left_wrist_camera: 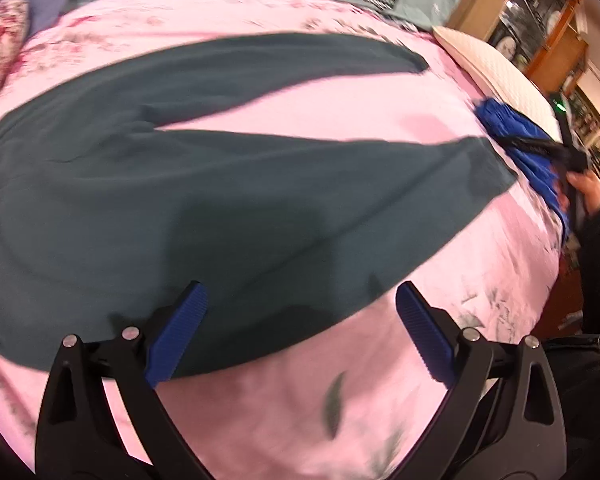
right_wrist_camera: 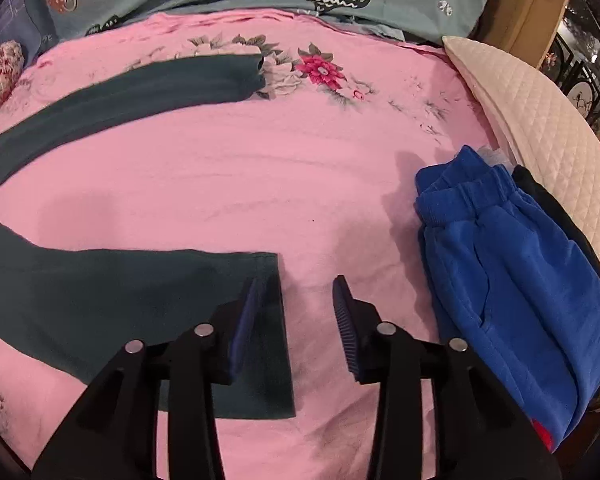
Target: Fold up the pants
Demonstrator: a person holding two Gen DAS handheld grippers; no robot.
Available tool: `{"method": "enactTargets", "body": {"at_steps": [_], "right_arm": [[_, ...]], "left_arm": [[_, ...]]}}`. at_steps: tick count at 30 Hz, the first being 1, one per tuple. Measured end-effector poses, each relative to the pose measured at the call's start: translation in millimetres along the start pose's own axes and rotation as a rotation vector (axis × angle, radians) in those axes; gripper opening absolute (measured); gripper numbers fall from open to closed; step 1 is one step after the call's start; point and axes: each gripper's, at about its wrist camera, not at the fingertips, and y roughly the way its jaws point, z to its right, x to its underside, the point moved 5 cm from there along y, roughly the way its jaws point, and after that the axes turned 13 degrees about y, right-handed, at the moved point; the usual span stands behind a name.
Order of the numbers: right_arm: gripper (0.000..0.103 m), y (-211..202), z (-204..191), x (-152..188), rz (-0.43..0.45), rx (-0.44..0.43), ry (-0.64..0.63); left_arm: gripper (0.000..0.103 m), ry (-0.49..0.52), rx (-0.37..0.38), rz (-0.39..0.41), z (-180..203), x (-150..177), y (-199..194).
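Nothing is folded yet: on the pink bedsheet (right_wrist_camera: pixel 260 184) the dark teal pants (left_wrist_camera: pixel 148 200) sprawl flat across frame centre-left, legs splayed, while left gripper (left_wrist_camera: pixel 300 320) and right gripper (right_wrist_camera: pixel 300 312) hover spread and empty.

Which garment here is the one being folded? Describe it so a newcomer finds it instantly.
On the pink floral bedsheet, look left of the white quilted pillow and the blue sweatpants beside it. The dark teal pants lie flat with legs splayed; unlike the bunched blue pair, they are spread open.
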Motion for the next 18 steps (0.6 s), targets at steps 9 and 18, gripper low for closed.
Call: {"method": "enactTargets", "body": {"at_steps": [9,18], "right_arm": [[0.055,-27,3,65,-0.074,-0.088,0.036],[0.009,-12,-13,72,-0.085,-0.136,0.09]], "left_arm": [[0.097,-0.264,-0.293,0.003,-126,62,-76],[0.097,-0.474,-0.277,0.057,-169,111,-91]]}}
